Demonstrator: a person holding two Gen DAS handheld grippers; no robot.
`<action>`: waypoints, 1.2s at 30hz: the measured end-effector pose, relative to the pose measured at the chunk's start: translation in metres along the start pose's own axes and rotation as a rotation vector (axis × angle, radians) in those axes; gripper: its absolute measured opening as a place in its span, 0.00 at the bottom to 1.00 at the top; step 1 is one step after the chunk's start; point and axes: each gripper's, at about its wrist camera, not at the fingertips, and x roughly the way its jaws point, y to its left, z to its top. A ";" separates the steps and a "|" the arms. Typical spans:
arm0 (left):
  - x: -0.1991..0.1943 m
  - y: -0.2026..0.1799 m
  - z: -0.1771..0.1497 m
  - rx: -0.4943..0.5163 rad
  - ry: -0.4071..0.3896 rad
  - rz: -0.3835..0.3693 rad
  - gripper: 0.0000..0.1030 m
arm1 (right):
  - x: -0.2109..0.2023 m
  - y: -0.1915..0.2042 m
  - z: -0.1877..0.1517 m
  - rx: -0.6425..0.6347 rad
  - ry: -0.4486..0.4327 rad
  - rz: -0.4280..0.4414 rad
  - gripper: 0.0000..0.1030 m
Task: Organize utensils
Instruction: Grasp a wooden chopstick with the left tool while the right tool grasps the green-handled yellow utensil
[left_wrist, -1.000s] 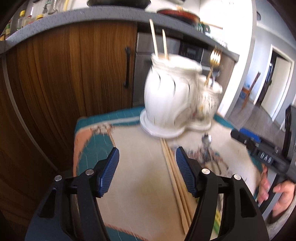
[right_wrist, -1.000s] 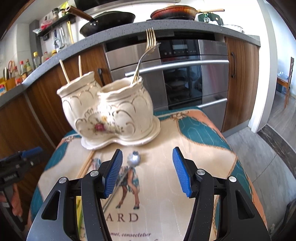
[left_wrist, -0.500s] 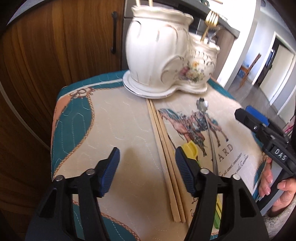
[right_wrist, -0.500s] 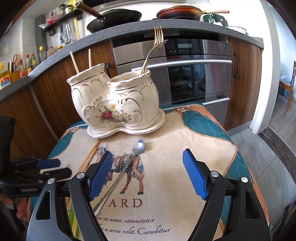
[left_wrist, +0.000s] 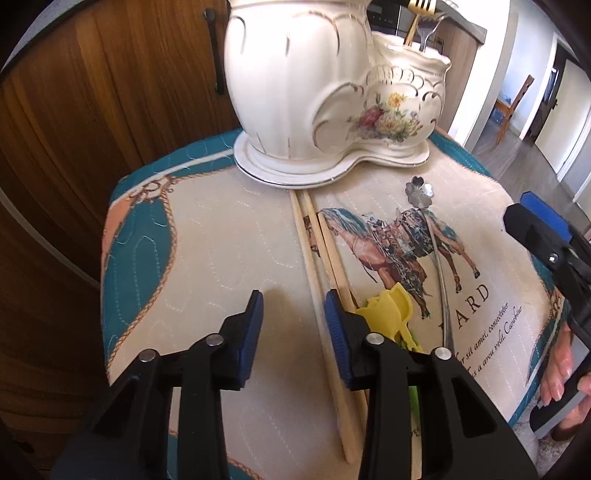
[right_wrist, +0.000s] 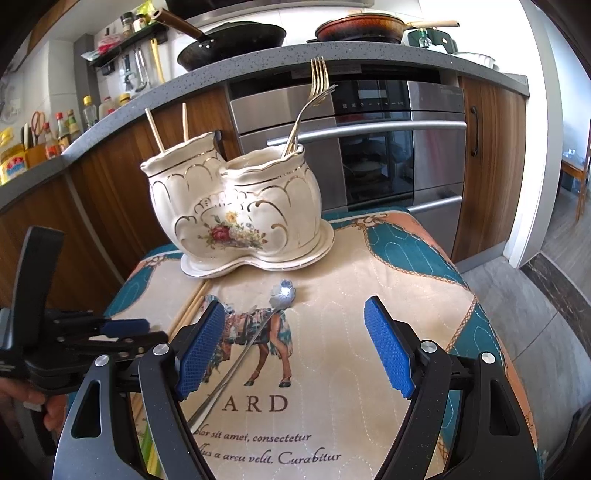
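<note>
A white two-pot ceramic utensil holder (left_wrist: 325, 92) (right_wrist: 236, 210) stands at the back of the cushioned table. Its taller pot holds two chopsticks (right_wrist: 166, 125); its lower pot holds forks (right_wrist: 314, 96). Several wooden chopsticks (left_wrist: 317, 266) (right_wrist: 190, 306) lie on the cloth. A flower-ended silver spoon (left_wrist: 424, 206) (right_wrist: 258, 332) and a yellow plastic utensil (left_wrist: 391, 306) lie to their right. My left gripper (left_wrist: 293, 328) is open, low over the chopsticks, with one chopstick between its fingers. My right gripper (right_wrist: 295, 347) is open wide above the spoon.
The printed cloth (right_wrist: 369, 295) covers a small table with drop-offs on all sides. Wooden cabinets (left_wrist: 92, 110) and a steel oven (right_wrist: 388, 147) stand behind. Pans (right_wrist: 232, 40) sit on the counter above. The right gripper shows at the right of the left wrist view (left_wrist: 546, 251).
My left gripper has dropped down and forward to the chopsticks and narrowed its opening. My right gripper has pulled back slightly and opened wider.
</note>
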 end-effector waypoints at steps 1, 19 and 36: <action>0.000 -0.001 0.001 0.005 0.002 0.006 0.27 | 0.000 0.000 0.000 0.000 0.000 -0.001 0.76; -0.049 0.028 -0.031 -0.017 -0.089 -0.061 0.06 | -0.006 0.043 -0.018 -0.087 0.172 0.141 0.47; -0.056 0.045 -0.032 -0.073 -0.151 -0.137 0.06 | 0.025 0.126 -0.040 -0.389 0.366 0.034 0.15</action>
